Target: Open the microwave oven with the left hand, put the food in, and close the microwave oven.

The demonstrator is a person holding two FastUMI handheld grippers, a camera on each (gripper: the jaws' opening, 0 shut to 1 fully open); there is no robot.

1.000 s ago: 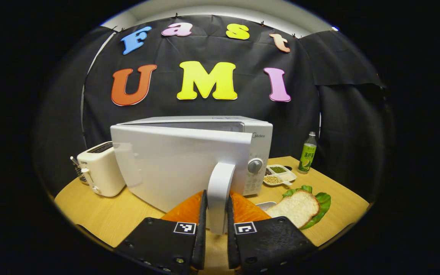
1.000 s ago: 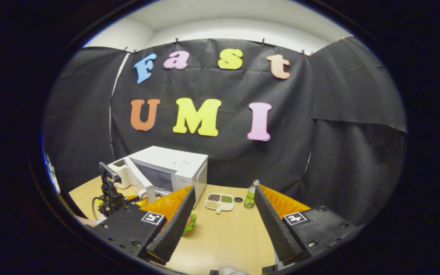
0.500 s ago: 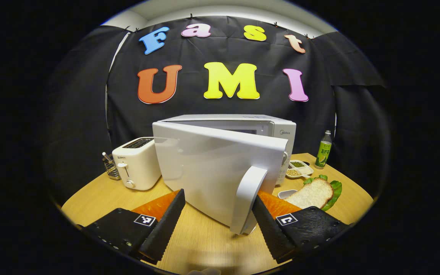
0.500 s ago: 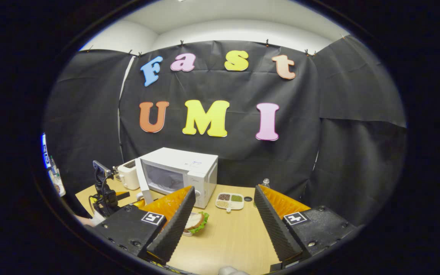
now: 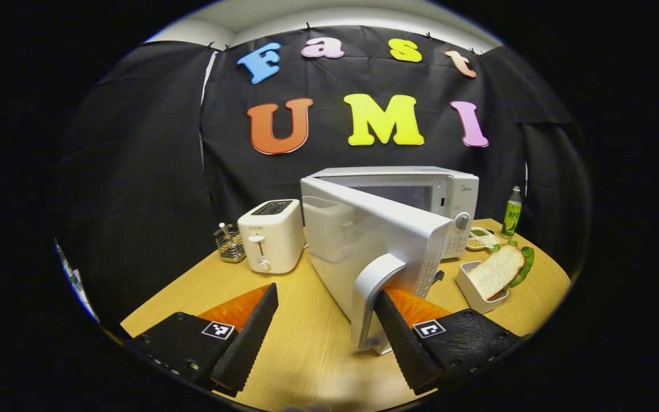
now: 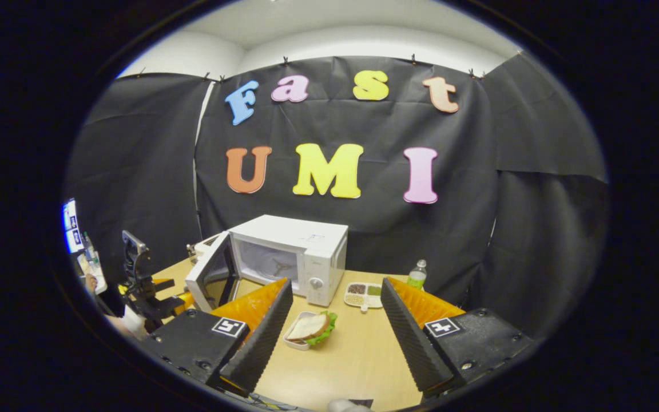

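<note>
The left gripper [image 5: 325, 329] sits with fingers wide beside the handle [image 5: 370, 297] of the open microwave door [image 5: 364, 240]; the right gripper [image 6: 335, 320] is likewise spread above the table [image 6: 352, 360].

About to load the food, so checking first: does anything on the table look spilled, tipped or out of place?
Nothing stands out. The white microwave has its door swung open, as intended; the bread slice on lettuce sits in its white tray, unspilled.
</note>
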